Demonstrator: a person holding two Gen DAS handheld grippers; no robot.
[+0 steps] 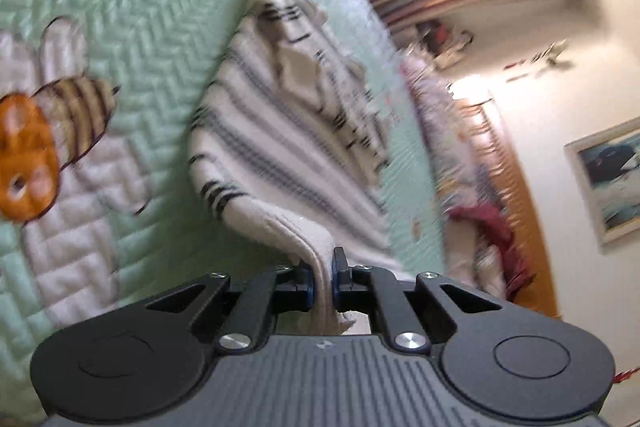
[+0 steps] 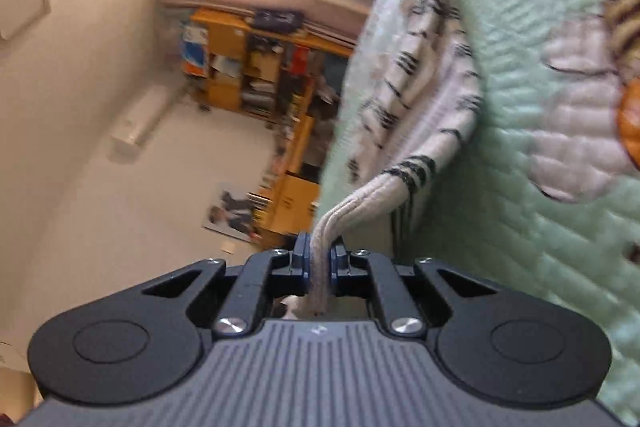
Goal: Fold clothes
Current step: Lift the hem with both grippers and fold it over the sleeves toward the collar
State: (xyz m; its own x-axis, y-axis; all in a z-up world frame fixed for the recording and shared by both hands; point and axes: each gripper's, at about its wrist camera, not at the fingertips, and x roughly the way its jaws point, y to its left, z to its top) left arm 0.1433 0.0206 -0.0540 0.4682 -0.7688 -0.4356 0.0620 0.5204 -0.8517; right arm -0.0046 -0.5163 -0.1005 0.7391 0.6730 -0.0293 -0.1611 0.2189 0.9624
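Observation:
A white knitted garment with dark stripes [image 1: 280, 131] lies bunched on a mint-green quilted bedspread [image 1: 132, 11]. My left gripper [image 1: 323, 281] is shut on a folded edge of it, and the cloth rises from the bed into the jaws. In the right wrist view the same striped garment [image 2: 424, 87] drapes along the bedspread [image 2: 520, 155]. My right gripper [image 2: 319, 269] is shut on another ribbed edge, pinched between the blue pads. Both views are tilted and blurred.
A bee and white flower appliqué [image 1: 48, 131] is sewn on the bedspread. A dark red cloth [image 1: 492, 227] lies at the bed's edge. Orange wooden shelves [image 2: 264, 83] full of items stand against the far wall, beside a wall heater [image 2: 140, 119].

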